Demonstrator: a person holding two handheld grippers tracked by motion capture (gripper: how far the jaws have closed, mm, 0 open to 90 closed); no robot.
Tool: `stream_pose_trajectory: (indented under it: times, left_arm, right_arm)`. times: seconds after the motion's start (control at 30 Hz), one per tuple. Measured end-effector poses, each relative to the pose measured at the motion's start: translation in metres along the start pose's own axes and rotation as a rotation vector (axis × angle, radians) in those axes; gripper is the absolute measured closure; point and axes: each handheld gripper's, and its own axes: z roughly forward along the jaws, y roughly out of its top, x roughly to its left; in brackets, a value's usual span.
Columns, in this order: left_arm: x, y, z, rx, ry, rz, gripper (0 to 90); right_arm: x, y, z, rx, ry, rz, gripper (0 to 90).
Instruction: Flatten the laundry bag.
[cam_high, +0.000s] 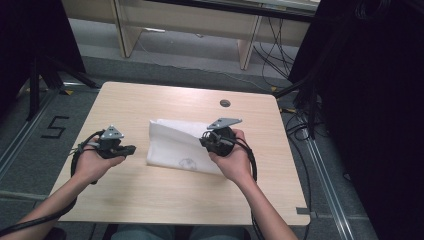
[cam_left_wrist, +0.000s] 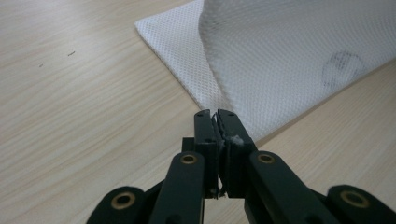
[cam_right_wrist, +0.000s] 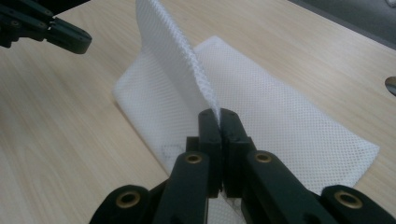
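A white mesh cloth (cam_high: 172, 142) lies on the middle of the light wooden table (cam_high: 150, 195), with a faint round grey mark (cam_high: 187, 162) near its front edge. My right gripper (cam_high: 203, 140) is shut on the cloth's right part and holds a fold of it raised. In the right gripper view the cloth (cam_right_wrist: 280, 121) rises in a ridge straight out of the closed right gripper (cam_right_wrist: 218, 113). My left gripper (cam_high: 133, 148) hovers just left of the cloth, apart from it. In the left gripper view the left gripper (cam_left_wrist: 215, 113) has its jaws together with nothing between them, and the cloth (cam_left_wrist: 280, 46) lies just ahead.
A round cable hole (cam_high: 225, 103) sits near the table's far edge. Black curtains hang at both sides, and cables (cam_high: 300, 125) run over the floor at the right. Pale wooden furniture (cam_high: 125, 30) stands beyond the table. A "5" (cam_high: 54, 127) is marked on the floor at left.
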Motion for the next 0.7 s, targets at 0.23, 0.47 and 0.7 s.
stream_pose_trajectory:
  times: [0.23,0.47,0.7]
  left_arm:
    - [0.001,0.001,-0.001,-0.004,0.004,-0.005,86.4]
    - [0.003,-0.001,0.001,-0.032,0.016,-0.039,85.9]
    - [0.004,0.0,0.0,-0.04,0.015,-0.045,85.8]
  right_arm:
    - [0.007,-0.009,-0.007,-0.017,0.013,-0.007,89.9]
    - [0.013,-0.017,-0.017,-0.009,0.05,-0.015,89.9]
    - [0.021,-0.028,-0.021,-0.001,0.065,-0.023,89.9]
